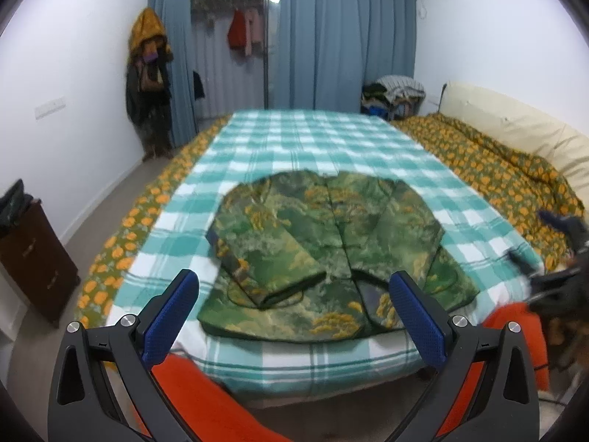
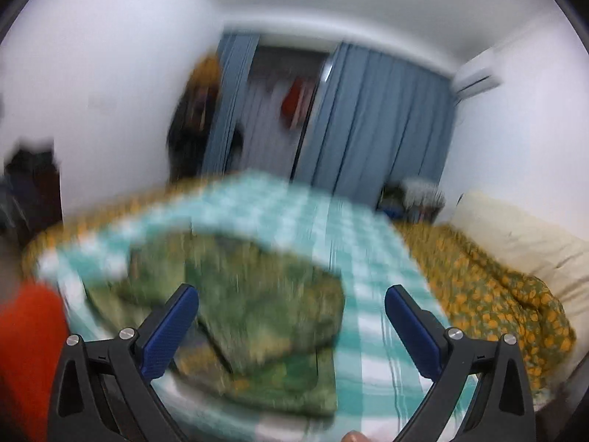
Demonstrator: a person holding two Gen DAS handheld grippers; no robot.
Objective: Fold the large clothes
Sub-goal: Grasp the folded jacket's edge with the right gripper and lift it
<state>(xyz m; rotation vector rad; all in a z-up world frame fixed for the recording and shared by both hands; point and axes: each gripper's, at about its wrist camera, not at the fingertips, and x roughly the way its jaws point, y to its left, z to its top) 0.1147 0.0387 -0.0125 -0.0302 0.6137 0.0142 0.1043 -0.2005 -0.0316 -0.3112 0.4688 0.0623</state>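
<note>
Surroundings: we see blue curtains (image 1: 342, 37) across the far wall, parted over a gap where red and pink clothes (image 1: 243, 33) hang; a coat stand (image 1: 149, 70) piled with dark and ochre garments stands in the left corner.
Bed: a teal-and-white checked sheet (image 1: 294, 140) covers the bed, with an orange-flowered quilt (image 1: 489, 162) bunched along its right side against a cream headboard (image 1: 515, 121).
Obstacles: nothing lies between our claws and the garment; orange fabric (image 1: 206, 397) shows at the near edge below them.
Containers: a basket (image 1: 397, 99) heaped with mixed clothes sits by the far right corner of the bed; a dark cabinet (image 1: 33, 258) stands at the left wall.
Garment: the green camouflage jacket (image 1: 327, 246) lies flat near the foot of the bed, front side up, both sleeves folded in over the body.
Left claw (image 1: 294, 294): spread wide, holding nothing, above the jacket's near hem and apart from it.
Right claw (image 2: 291, 309): spread wide and empty, to the right of the jacket; its view is heavily blurred.
</note>
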